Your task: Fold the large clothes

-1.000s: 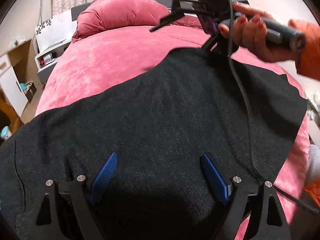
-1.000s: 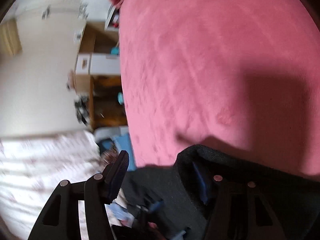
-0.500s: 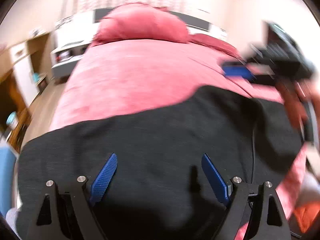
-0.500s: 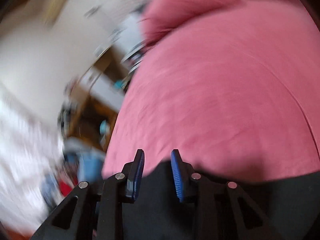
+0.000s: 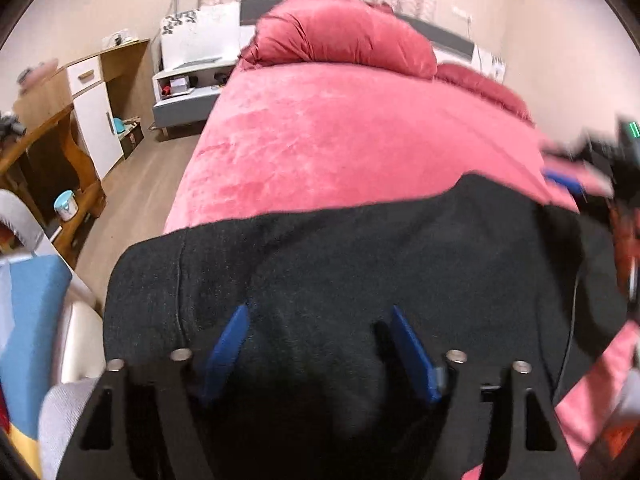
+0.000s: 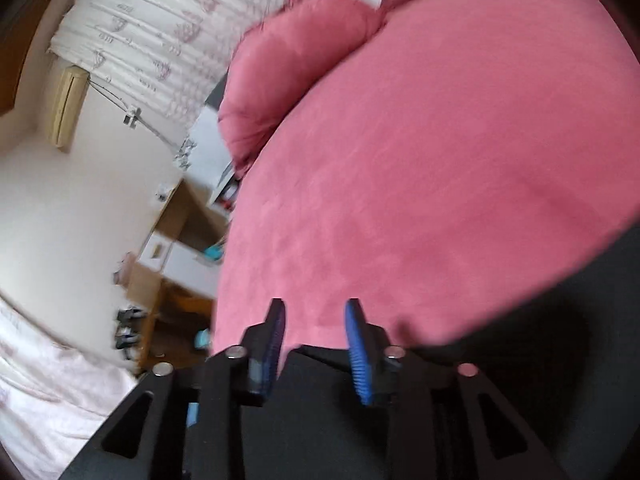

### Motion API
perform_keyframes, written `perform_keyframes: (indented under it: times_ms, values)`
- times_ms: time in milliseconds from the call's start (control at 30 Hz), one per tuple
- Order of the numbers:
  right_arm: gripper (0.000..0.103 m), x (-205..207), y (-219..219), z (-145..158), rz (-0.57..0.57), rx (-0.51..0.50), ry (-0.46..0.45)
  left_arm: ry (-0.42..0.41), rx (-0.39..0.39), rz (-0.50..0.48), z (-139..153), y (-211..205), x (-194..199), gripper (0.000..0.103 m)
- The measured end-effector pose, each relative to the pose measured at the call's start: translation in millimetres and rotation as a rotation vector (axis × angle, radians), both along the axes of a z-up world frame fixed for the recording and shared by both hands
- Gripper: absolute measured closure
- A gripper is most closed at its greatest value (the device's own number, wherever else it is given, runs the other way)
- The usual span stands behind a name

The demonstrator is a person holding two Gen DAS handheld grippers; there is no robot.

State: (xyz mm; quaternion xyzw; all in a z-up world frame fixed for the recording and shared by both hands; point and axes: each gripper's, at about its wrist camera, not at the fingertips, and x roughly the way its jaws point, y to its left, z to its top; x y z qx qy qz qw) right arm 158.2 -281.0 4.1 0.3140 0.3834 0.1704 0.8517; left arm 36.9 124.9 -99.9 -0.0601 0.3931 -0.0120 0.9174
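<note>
A big black garment (image 5: 360,264) lies spread across the near end of a bed with a pink cover (image 5: 352,136). A fat pink pillow (image 5: 340,36) sits at the far end of the bed.

The left gripper (image 5: 320,344) hangs over the black cloth. Its blue fingers (image 5: 228,344) stand wide apart and are closing a little. They do not pinch the cloth.

The right gripper (image 6: 316,344) is at the far edge of the garment (image 6: 560,340), over the pink cover. Its blue fingers (image 6: 358,356) are a small way apart and are opening. Nothing is between them.

A wooden desk (image 5: 44,128) and a white cupboard (image 5: 96,120) stand by the wall to the left.
</note>
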Motion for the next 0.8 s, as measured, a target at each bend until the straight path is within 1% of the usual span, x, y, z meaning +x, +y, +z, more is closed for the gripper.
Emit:
perform_keyframes:
  times_ms: [67,100,133,167,233,267,300,333,400,467,533,567,600,633,667,700,733,767,800]
  values:
    - [0.069,-30.8,-17.4,5.9,0.008,-0.175,-0.011,-0.036,-0.014,-0.018,7.0,-11.7,-0.7,0.021]
    - [0.069,-41.0,-21.6,4.4,0.018,-0.239,-0.007,-0.037,-0.012,-0.037,7.8,-19.6,1.2,0.02]
    - [0.069,-51.9,-23.9,1.4,0.034,-0.325,0.012,-0.028,0.0,-0.066,7.4,-31.0,4.0,0.019]
    - [0.069,-62.2,-26.4,-3.3,0.056,-0.406,0.032,-0.015,0.027,-0.087,5.0,-41.9,6.8,0.019]
    - [0.069,-73.7,-31.6,-15.7,0.067,-0.488,0.047,0.041,0.113,-0.125,-8.3,-63.4,14.3,0.019]
    - [0.071,-77.1,-34.6,-20.7,0.056,-0.511,0.057,0.079,0.147,-0.136,-17.4,-68.6,16.9,0.019]
    - [0.071,-77.7,-38.7,-24.8,0.04,-0.521,0.068,0.096,0.162,-0.142,-22.8,-69.7,16.9,0.019]
    - [0.071,-79.0,-46.8,-29.9,0.016,-0.505,0.095,0.086,0.163,-0.15,-24.0,-68.4,13.9,0.019]
    - [0.071,-80.7,-57.4,-27.0,-0.007,-0.41,0.104,0.088,0.179,-0.155,-20.2,-67.5,8.8,0.019]
    - [0.07,-77.0,-62.9,-16.6,0.004,-0.326,0.08,0.082,0.17,-0.158,-13.9,-68.7,7.8,0.019]
    - [0.069,-72.4,-69.5,-0.4,0.01,-0.316,0.025,0.06,0.134,-0.175,-6.0,-73.4,10.0,0.019]
    - [0.065,-69.1,-66.5,8.6,0.019,-0.343,-0.007,0.055,0.123,-0.178,-2.8,-76.9,13.8,0.019]
    - [0.064,-63.5,-65.3,16.4,0.031,-0.379,-0.025,0.057,0.117,-0.178,-0.3,-83.4,22.2,0.019]
    - [0.061,-52.0,-53.9,22.9,0.067,-0.433,-0.041,0.06,0.112,-0.179,1.2,-88.1,29.3,0.019]
    - [0.054,-43.8,-45.4,26.3,0.109,-0.468,-0.041,0.067,0.104,-0.182,0.9,-94.7,39.7,0.019]
    - [0.049,-29.2,-35.8,22.7,0.166,-0.505,-0.026,0.079,0.099,-0.184,-0.9,-98.5,48.5,0.019]
    - [0.043,-16.0,-23.4,16.9,0.259,-0.564,0.01,0.097,0.103,-0.181,-4.9,-103.1,59.7,0.019]
    - [0.042,-4.9,-13.8,11.5,0.311,-0.61,0.028,0.107,0.113,-0.175,-8.8,-106.8,66.5,0.019]
    - [0.042,-2.4,-9.9,3.8,0.353,-0.658,0.044,0.116,0.127,-0.168,-15.2,-107.8,74.7,0.012]
